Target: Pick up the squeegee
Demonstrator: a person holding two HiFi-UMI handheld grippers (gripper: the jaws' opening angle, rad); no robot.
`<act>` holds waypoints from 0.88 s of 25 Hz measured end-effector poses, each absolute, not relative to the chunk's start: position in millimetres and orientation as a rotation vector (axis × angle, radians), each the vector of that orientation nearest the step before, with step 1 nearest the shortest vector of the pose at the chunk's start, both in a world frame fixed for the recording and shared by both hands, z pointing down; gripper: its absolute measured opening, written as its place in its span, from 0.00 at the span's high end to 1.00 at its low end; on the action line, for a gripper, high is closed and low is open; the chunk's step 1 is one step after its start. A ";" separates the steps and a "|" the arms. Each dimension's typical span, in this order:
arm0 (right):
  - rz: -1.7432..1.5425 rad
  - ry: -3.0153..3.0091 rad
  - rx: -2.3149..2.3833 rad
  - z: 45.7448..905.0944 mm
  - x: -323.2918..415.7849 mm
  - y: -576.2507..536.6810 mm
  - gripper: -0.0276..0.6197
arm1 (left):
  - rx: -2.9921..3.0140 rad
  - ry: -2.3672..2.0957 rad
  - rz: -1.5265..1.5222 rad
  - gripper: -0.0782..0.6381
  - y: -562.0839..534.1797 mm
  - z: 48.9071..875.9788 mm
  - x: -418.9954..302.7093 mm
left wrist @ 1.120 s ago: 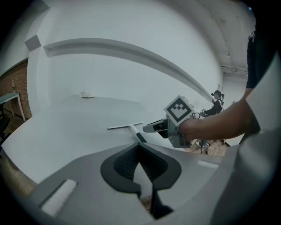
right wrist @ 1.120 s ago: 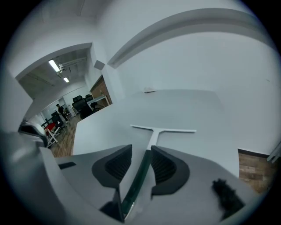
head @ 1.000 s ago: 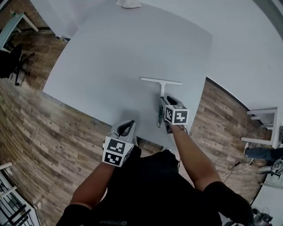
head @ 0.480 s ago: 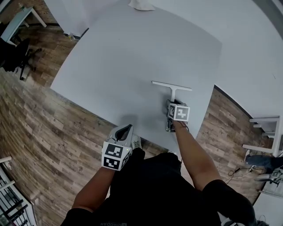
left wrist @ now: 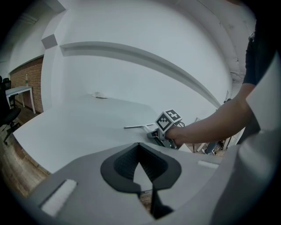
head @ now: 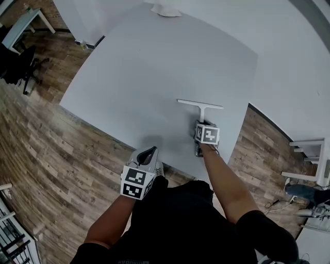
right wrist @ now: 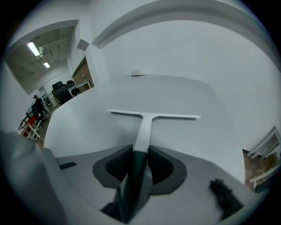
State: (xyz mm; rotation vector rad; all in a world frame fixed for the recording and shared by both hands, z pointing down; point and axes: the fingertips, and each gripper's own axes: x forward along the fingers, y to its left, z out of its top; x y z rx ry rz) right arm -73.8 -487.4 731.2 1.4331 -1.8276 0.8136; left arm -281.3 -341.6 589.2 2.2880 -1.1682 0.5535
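A white squeegee (head: 201, 105) lies flat on the grey table (head: 154, 62), blade far, handle pointing back toward me. My right gripper (head: 200, 124) is down over the near end of the handle. In the right gripper view the dark handle end (right wrist: 139, 160) fills the gap between the jaws, which are closing with the pads against both of its sides. The squeegee still rests on the table. My left gripper (head: 147, 153) hovers at the table's near edge, shut and empty; its tips meet in the left gripper view (left wrist: 138, 147), which also shows the squeegee (left wrist: 136, 127).
A small white object (head: 166, 10) lies at the table's far edge. A dark office chair (head: 13, 64) stands on the wood floor at left and a white rack (head: 309, 149) at right. The table's right edge runs close beside the squeegee.
My right gripper has sunk onto the squeegee's handle and now straddles it. The left gripper has shifted slightly by the table's near edge.
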 end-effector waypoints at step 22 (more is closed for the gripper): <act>0.844 -2.334 1.177 603.6 -33.3 -430.7 0.81 | 2.202 -1.450 0.346 0.88 -323.5 531.7 -232.5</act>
